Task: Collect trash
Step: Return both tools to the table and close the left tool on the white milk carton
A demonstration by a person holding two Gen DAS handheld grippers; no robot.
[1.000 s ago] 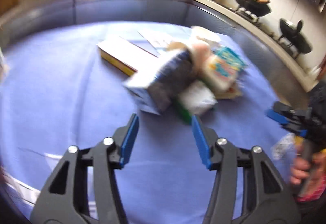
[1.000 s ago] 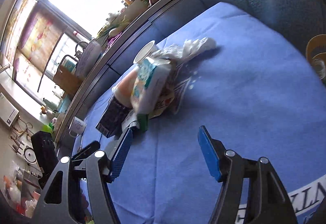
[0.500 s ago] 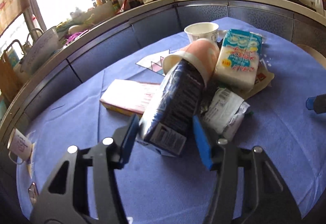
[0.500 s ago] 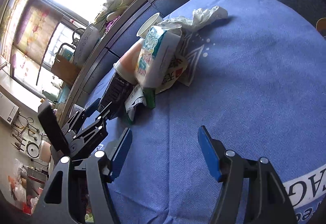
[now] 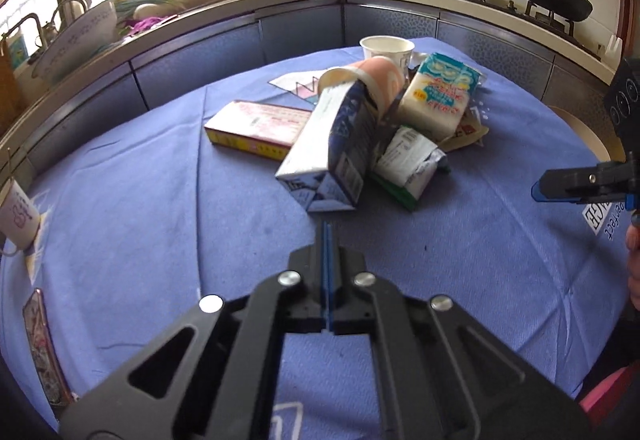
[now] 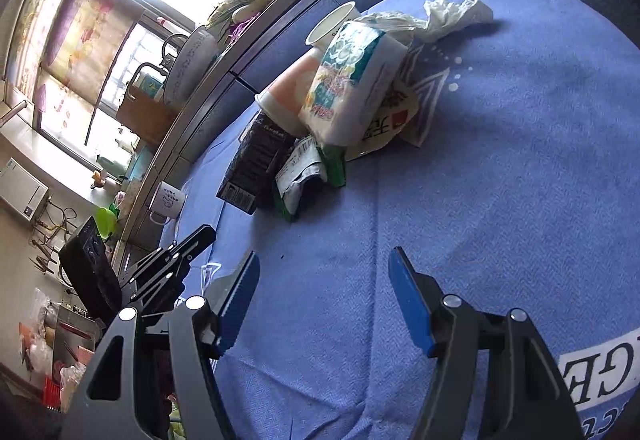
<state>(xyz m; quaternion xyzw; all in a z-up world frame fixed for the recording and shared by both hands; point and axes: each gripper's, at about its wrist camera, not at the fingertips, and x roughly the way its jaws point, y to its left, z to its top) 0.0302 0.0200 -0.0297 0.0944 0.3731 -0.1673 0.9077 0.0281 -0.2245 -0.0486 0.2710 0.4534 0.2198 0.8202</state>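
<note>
Left hand-held gripper now fully closed, empty, just short of milk carton; grasp missed. Right hand-held gripper wide open, empty.

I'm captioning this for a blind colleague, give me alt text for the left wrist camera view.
A shut left hand-held gripper points at a heap of trash on a blue tablecloth: a dark milk carton, paper cups and wrappers. The right hand-held gripper enters from the right.

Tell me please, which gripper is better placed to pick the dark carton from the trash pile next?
Probably the left. The left gripper points at the dark carton and sits just short of it, though shut. The right gripper is open but farther off.
</note>
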